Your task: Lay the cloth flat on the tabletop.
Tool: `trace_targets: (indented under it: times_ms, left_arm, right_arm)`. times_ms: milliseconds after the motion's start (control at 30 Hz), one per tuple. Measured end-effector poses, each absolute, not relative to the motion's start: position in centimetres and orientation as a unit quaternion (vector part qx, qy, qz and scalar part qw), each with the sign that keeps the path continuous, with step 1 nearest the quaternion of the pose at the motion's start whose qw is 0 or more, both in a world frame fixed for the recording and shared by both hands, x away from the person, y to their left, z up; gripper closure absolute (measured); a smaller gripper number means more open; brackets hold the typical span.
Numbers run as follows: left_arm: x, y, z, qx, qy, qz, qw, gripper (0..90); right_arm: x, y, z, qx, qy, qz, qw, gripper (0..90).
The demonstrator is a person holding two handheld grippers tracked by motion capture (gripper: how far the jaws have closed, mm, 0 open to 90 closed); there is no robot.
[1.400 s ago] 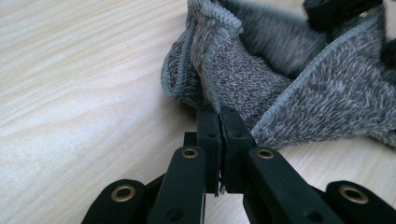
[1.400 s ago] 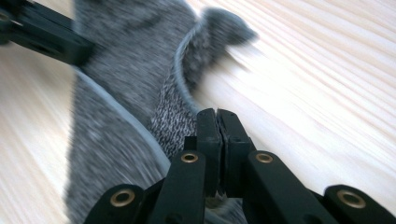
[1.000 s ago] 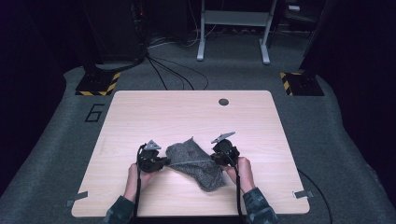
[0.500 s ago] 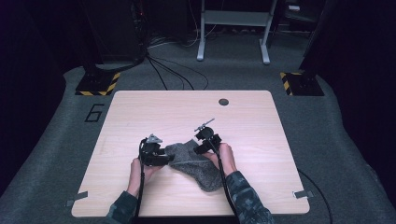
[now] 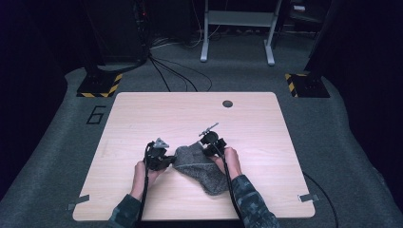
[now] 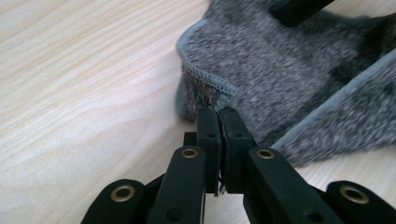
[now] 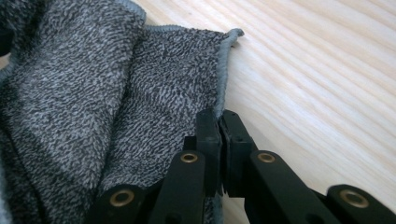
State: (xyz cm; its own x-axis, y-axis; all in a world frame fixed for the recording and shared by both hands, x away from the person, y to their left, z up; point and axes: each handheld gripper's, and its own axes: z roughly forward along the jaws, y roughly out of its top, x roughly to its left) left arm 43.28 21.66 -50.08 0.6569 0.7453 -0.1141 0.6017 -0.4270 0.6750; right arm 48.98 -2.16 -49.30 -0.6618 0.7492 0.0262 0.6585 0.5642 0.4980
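Observation:
A grey terry towel (image 5: 202,168) lies partly folded on the wooden table (image 5: 157,114), near its front edge. My left gripper (image 5: 167,160) is shut on the towel's left edge, and the left gripper view shows the hemmed towel (image 6: 275,74) pinched between the closed jaws of the left gripper (image 6: 219,114). My right gripper (image 5: 205,142) holds the towel's far right edge. In the right gripper view the right gripper (image 7: 218,116) has its jaws closed on the hem of the towel (image 7: 116,102), whose corner points up toward the bare wood.
A dark round grommet (image 5: 227,103) sits near the table's far edge. Cables (image 5: 176,71) and a metal stand (image 5: 237,28) are on the floor beyond the table. Yellow-black striped bases (image 5: 100,85) stand at both far corners. Tape tabs (image 5: 306,197) mark the table's front corners.
My right gripper has carried its towel edge leftward and away from me, folding the towel over. The left gripper has stayed in place holding its edge.

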Motion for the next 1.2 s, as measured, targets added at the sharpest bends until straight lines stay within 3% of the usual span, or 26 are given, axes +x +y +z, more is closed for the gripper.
trace_targets:
  times_ms: [933,967,1000,1033,1067,1100,1133,1200]
  left_arm:
    - [45.1,22.9,-50.4,0.847,0.407,0.101,0.328,88.6]
    - [45.1,23.0,-50.3,0.847,0.408,0.098,0.327,88.4]
    - [45.1,23.1,-50.2,0.846,0.408,0.098,0.328,87.3]
    - [45.1,23.1,-50.2,0.846,0.408,0.098,0.328,83.1]
    - [45.0,23.2,-50.0,0.846,0.409,0.095,0.33,83.1]
    - [44.9,23.2,-49.6,0.843,0.41,0.097,0.334,78.4]
    - [44.8,23.3,-49.1,0.841,0.413,0.102,0.334,61.4]
    - [44.8,23.4,-48.3,0.836,0.415,0.113,0.34,52.0]
  right_arm:
    - [43.2,-9.6,-48.8,0.422,0.861,0.265,0.104,86.8]
    - [43.0,-9.7,-48.9,0.422,0.861,0.263,0.103,83.7]
    - [42.9,-9.9,-49.0,0.423,0.861,0.261,0.103,72.1]
    - [42.9,-9.9,-49.0,0.423,0.861,0.261,0.103,72.1]
    - [42.9,-10.0,-48.9,0.431,0.859,0.258,0.099,65.7]
    - [43.1,-10.4,-48.8,0.434,0.855,0.265,0.1,61.9]
    - [43.4,-11.2,-48.3,0.444,0.845,0.281,0.102,50.1]
    - [43.9,-12.0,-47.8,0.452,0.835,0.298,0.099,40.7]
